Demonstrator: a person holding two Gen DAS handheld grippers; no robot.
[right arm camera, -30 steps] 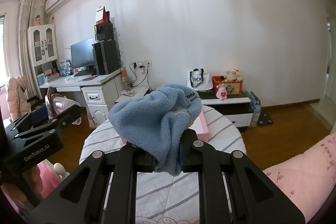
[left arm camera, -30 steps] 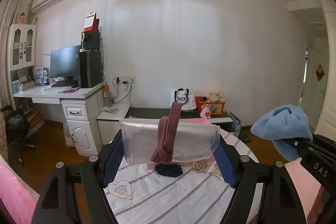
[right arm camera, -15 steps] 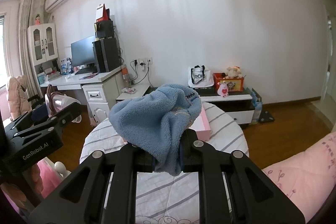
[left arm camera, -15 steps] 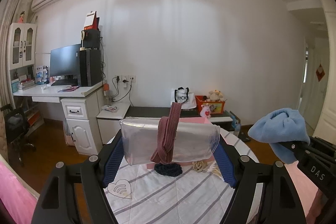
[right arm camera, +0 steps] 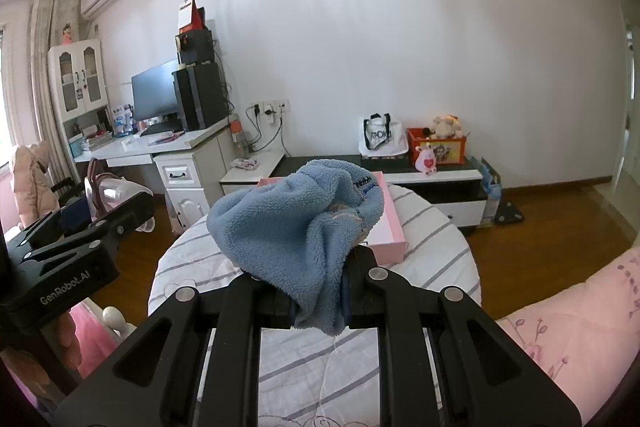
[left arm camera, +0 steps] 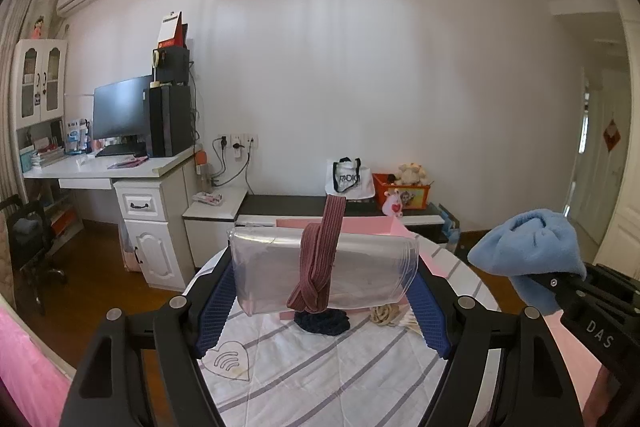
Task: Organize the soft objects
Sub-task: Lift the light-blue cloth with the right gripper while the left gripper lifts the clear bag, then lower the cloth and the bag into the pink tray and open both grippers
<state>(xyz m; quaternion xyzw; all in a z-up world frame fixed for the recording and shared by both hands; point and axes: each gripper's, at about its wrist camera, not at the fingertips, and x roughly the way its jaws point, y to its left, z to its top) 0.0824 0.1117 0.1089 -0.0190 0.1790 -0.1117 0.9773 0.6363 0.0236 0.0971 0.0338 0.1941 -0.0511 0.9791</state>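
My left gripper [left arm camera: 322,279] is shut on a clear plastic box [left arm camera: 372,267], its blue pads [left arm camera: 218,301] pressing on the two ends. A maroon ribbed band [left arm camera: 320,259] hangs over the box's middle. The box is held above a round striped table [left arm camera: 320,367]. Under it lie a dark blue scrunchie [left arm camera: 322,323] and a beige knotted piece [left arm camera: 384,313], in front of a pink box [left arm camera: 360,225]. My right gripper [right arm camera: 320,291] is shut on a crumpled light blue fleece cloth [right arm camera: 288,223], held over the table [right arm camera: 432,239] near the pink box [right arm camera: 390,227]. The left gripper [right arm camera: 132,211] shows at the left there.
Pink bedding [right arm camera: 572,315] borders the table at the right. A white desk with a monitor [left arm camera: 120,107] stands at the left, with a dark chair [left arm camera: 28,239] beside it. A low cabinet [right arm camera: 440,183] with a bag and toys runs along the back wall. Wooden floor surrounds the table.
The left gripper with its box has shifted slightly, so the blue cloth sits a little lower and further left in its view. Both grips are unchanged.
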